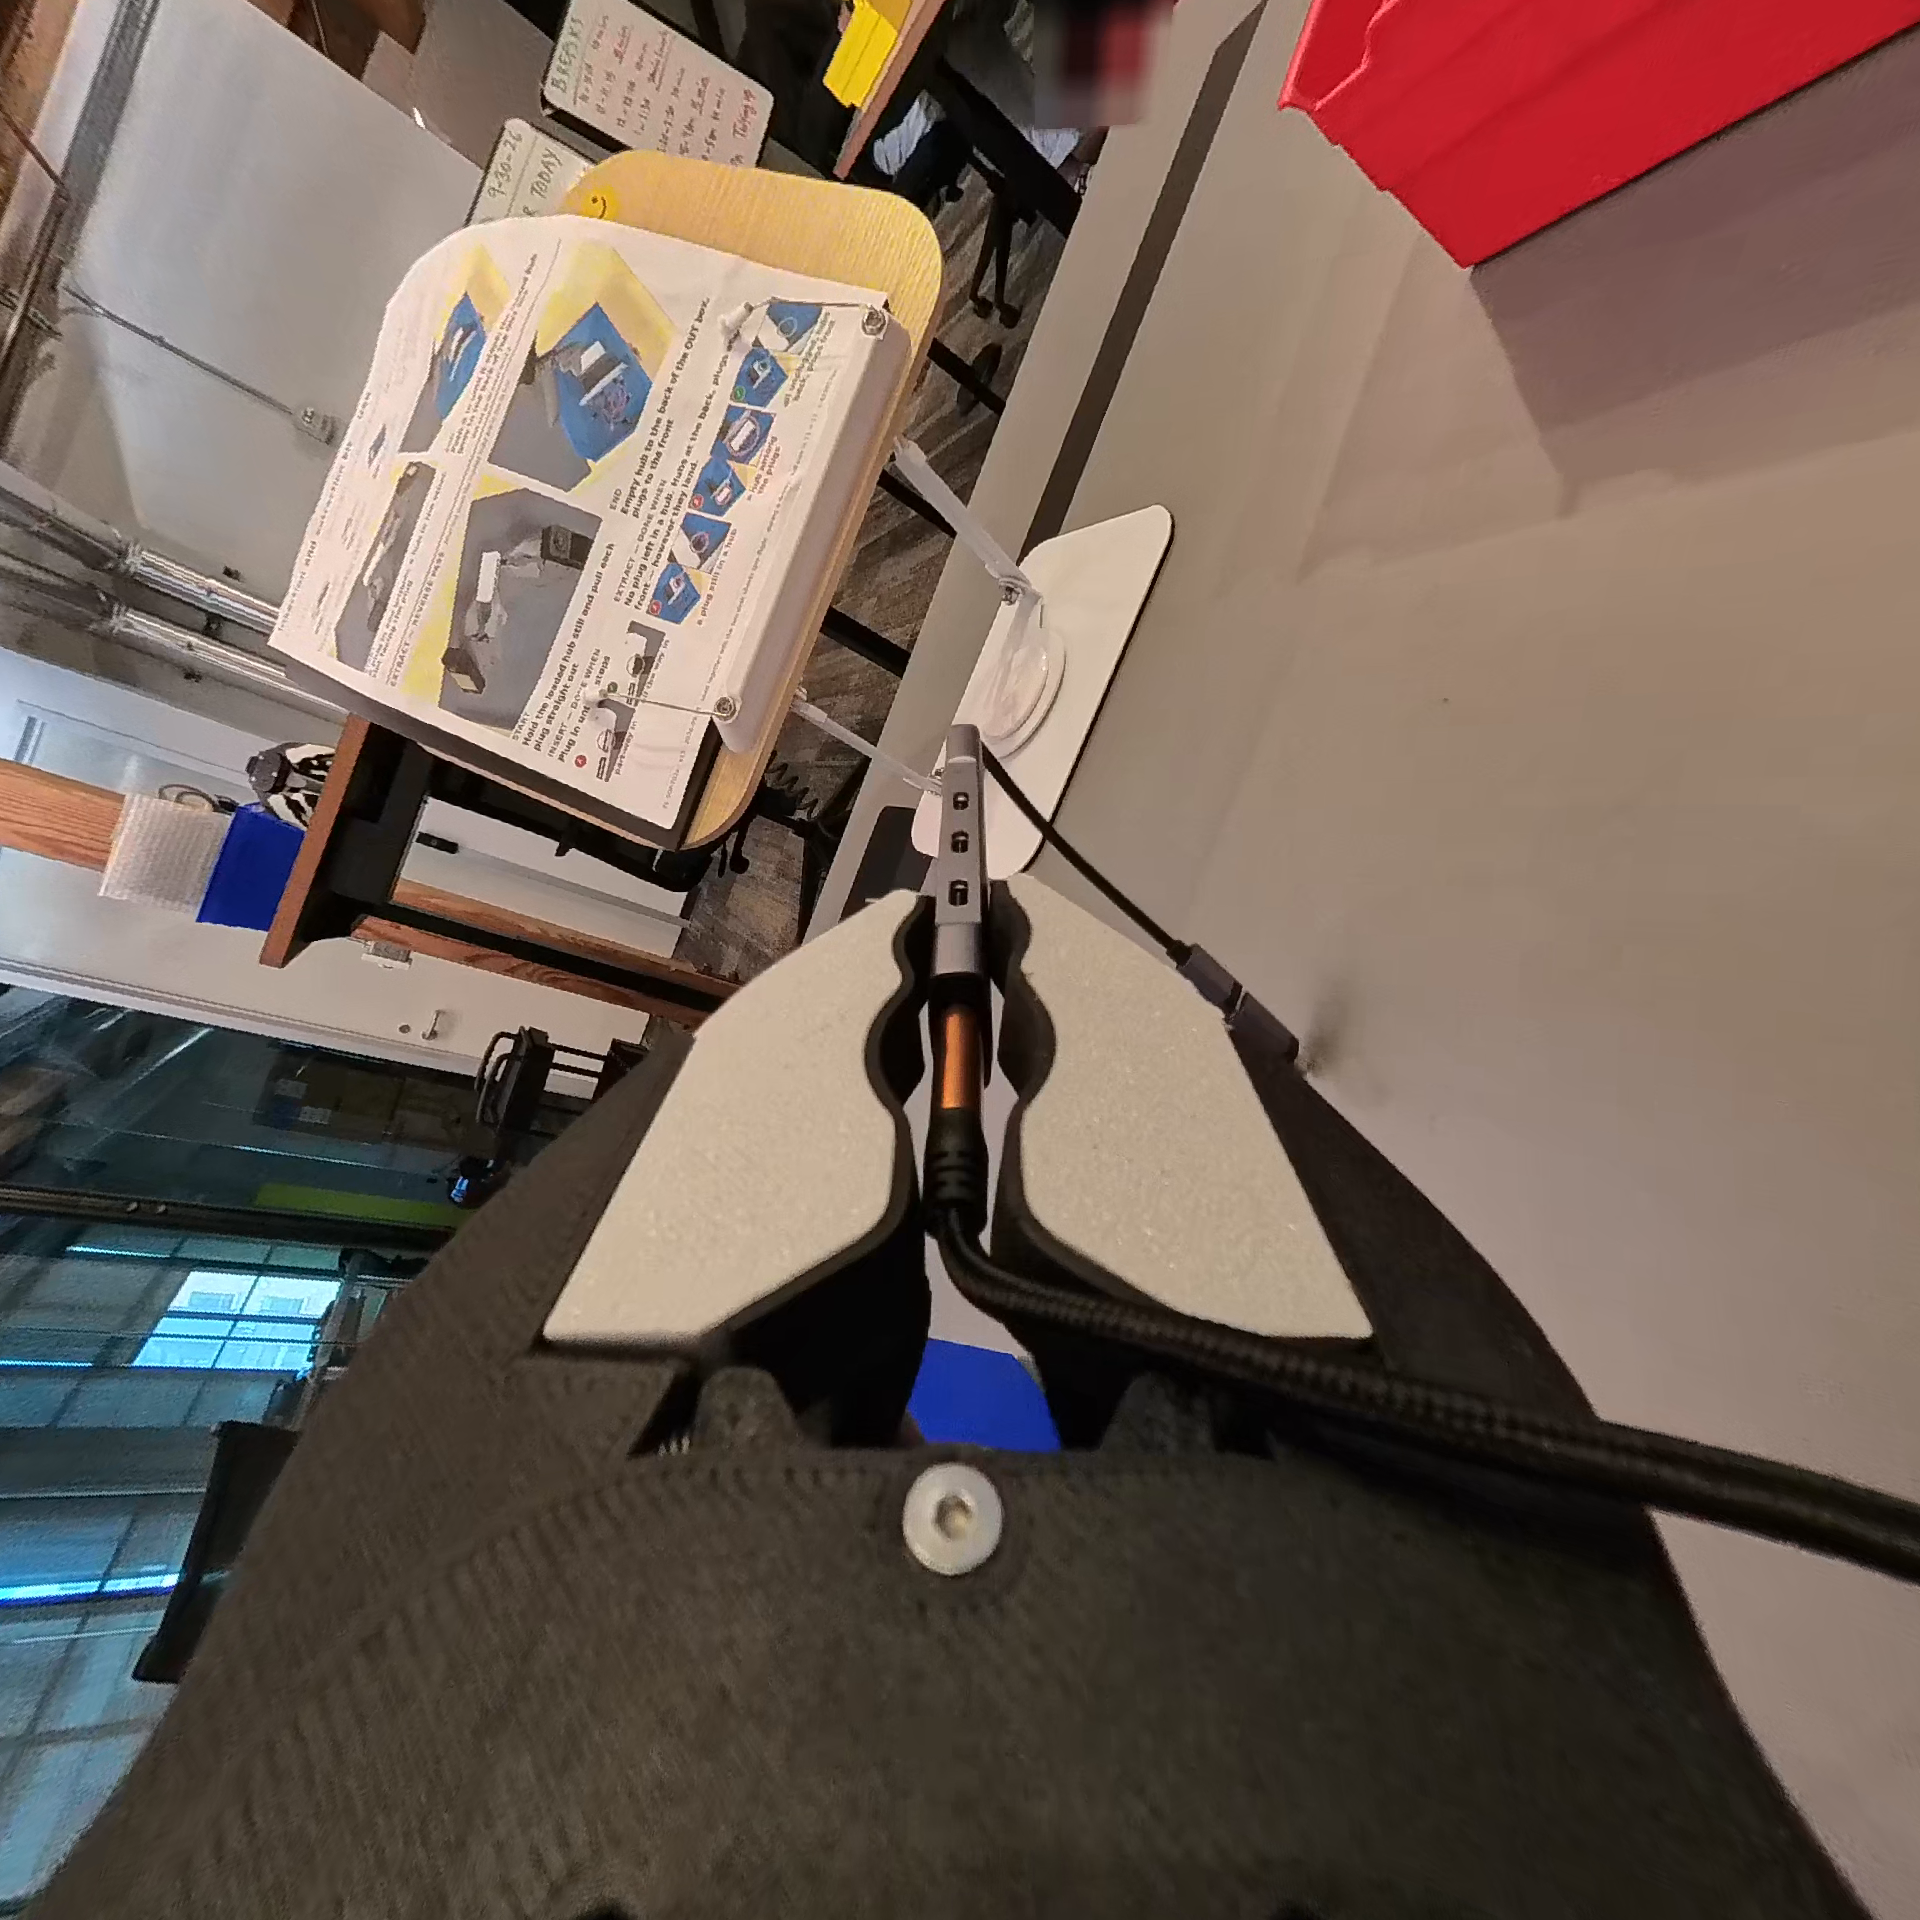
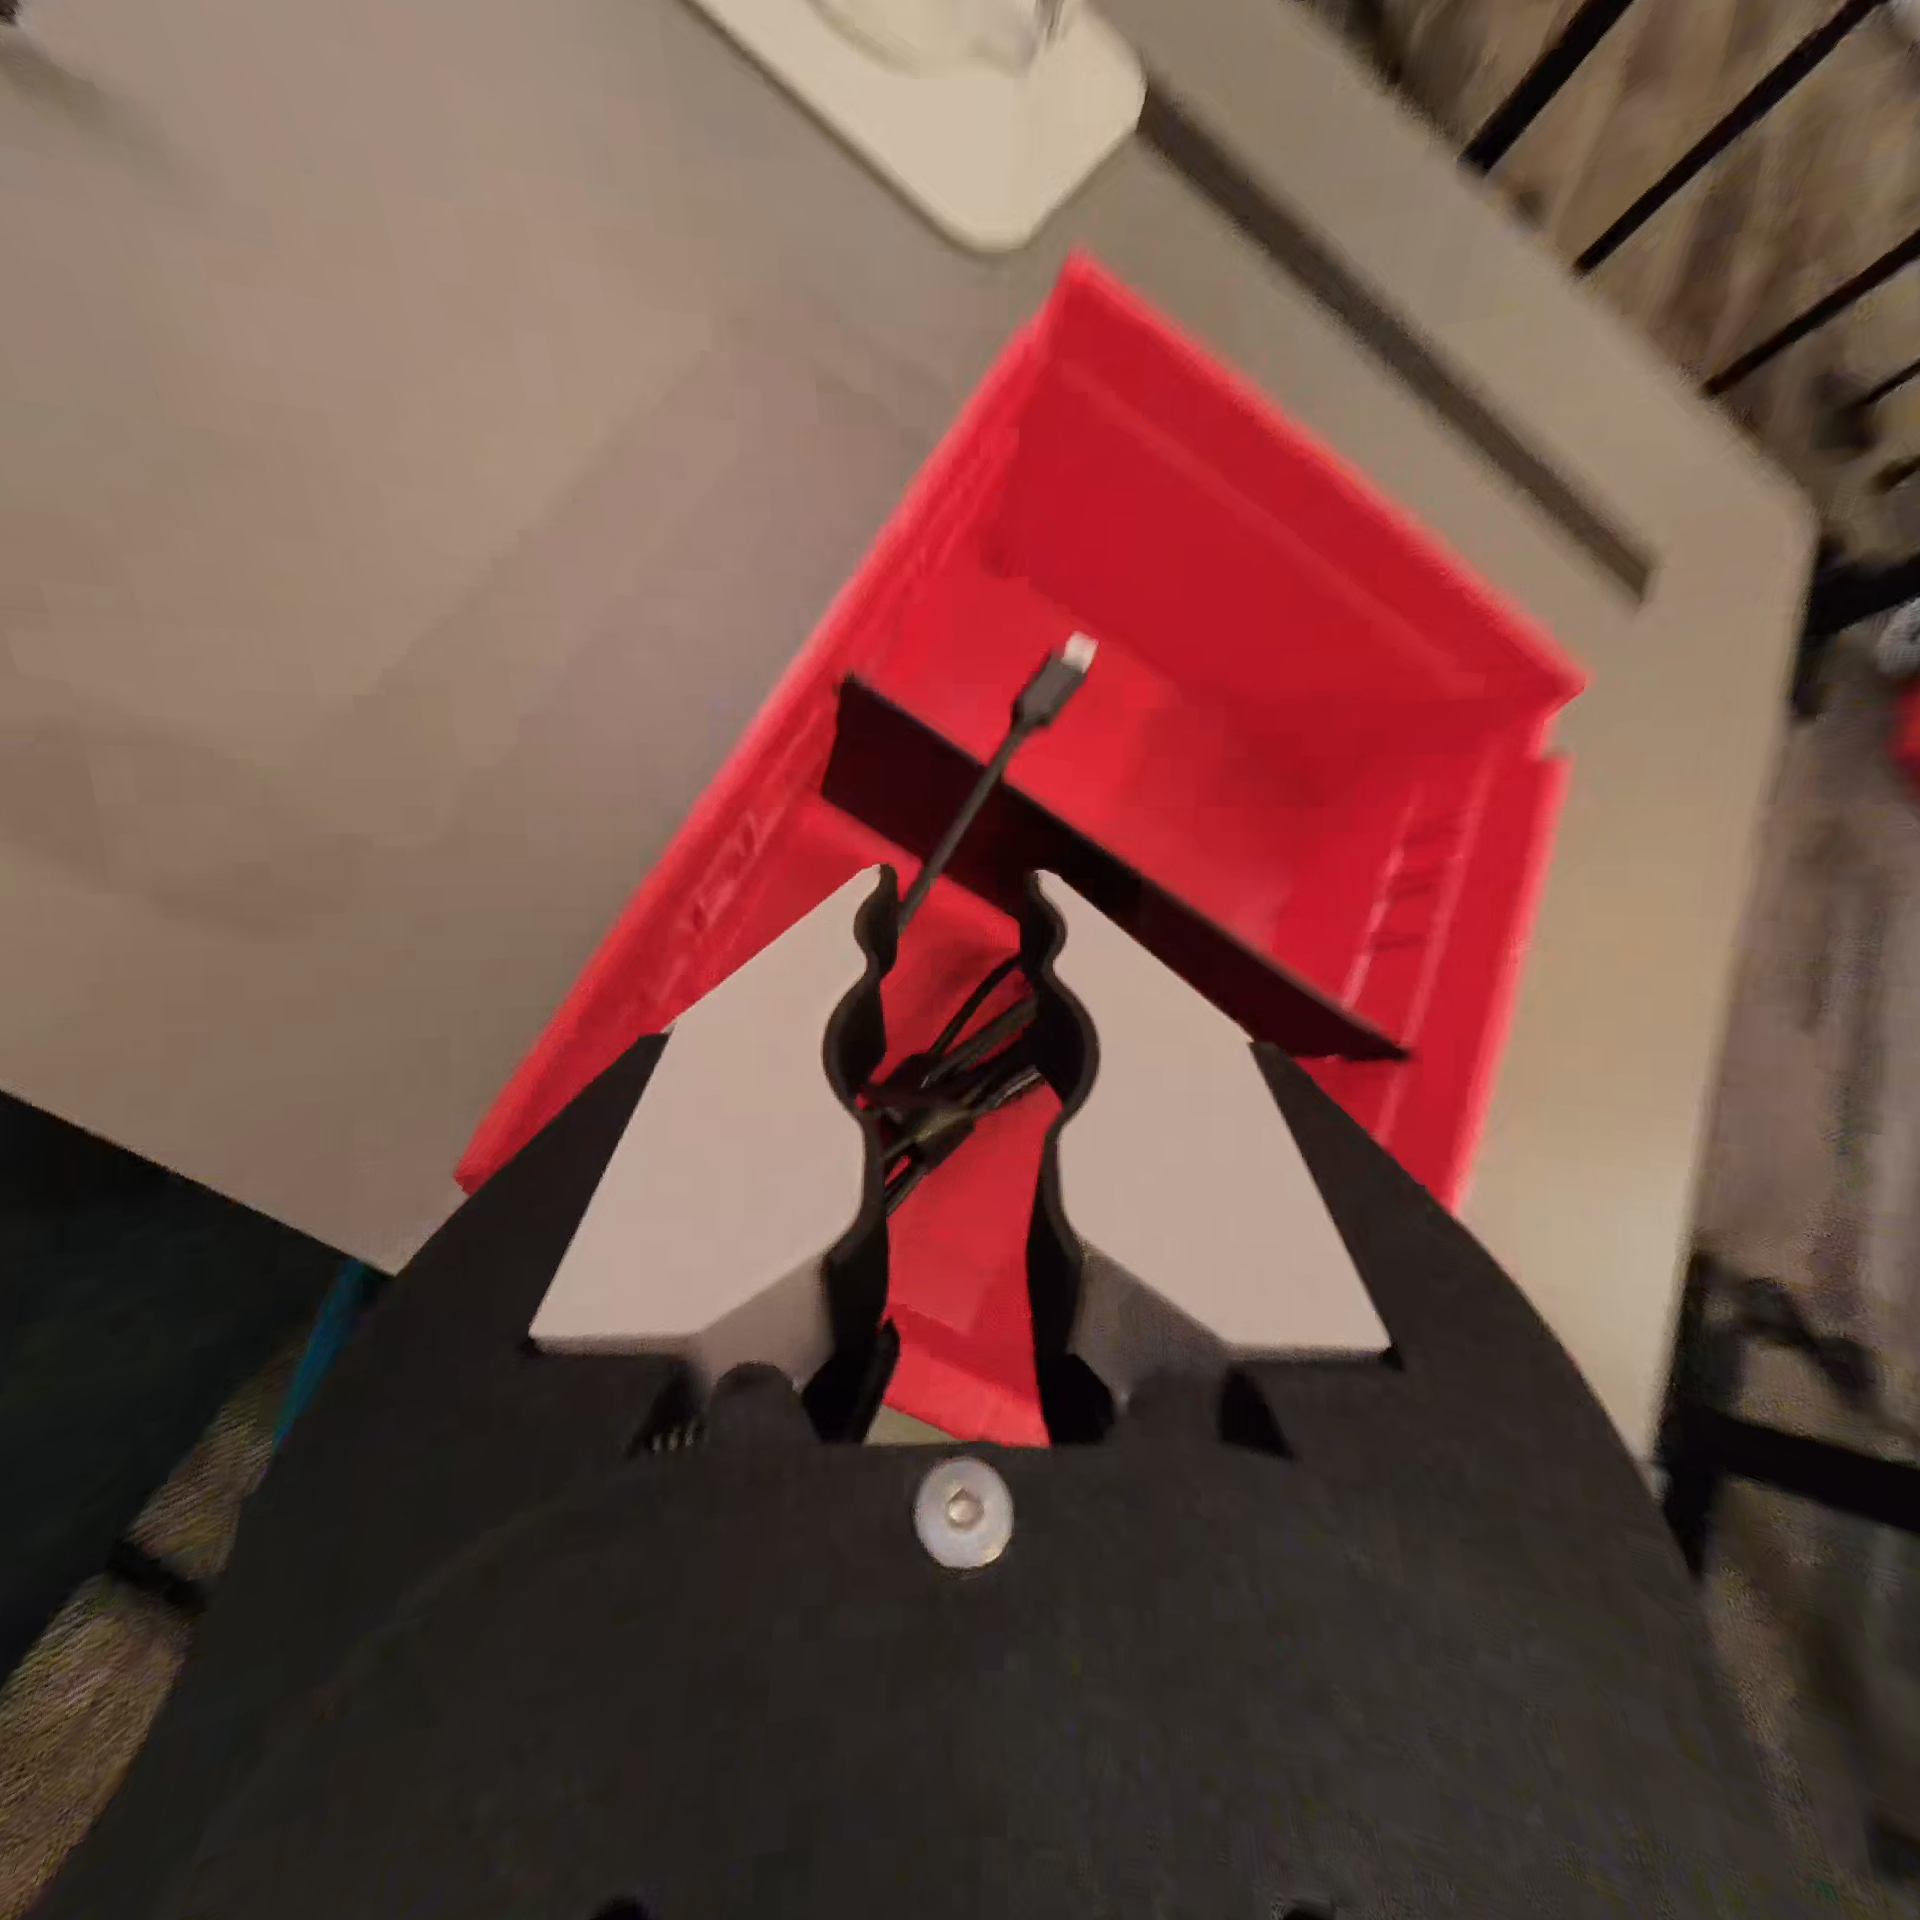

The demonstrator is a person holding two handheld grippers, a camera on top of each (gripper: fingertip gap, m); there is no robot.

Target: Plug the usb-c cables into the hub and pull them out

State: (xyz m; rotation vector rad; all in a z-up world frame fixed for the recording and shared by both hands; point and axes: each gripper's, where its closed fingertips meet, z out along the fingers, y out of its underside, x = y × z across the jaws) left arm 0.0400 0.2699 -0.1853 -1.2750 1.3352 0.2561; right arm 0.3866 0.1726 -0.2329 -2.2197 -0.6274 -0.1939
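Hub (image 1: 957, 831) slim grey, ports along edge, clamped in left gripper (image 1: 956, 935).

The bin (image 2: 1299, 582) is bright red, its divider (image 2: 1174, 914) black. The hub (image 1: 958, 831) is grey metal; its braided cable (image 1: 1351, 1382) is black with a copper collar (image 1: 954, 1060). The table (image 1: 1558, 831) is pale grey. Both grippers' fingers (image 1: 769, 1122) are black with light grey faces.

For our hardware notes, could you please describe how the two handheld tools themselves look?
Both match: the left tool and right tool have a matte black ribbed body, two pale grey wedge fingers with wavy black inner edges, and a silver screw at the centre.
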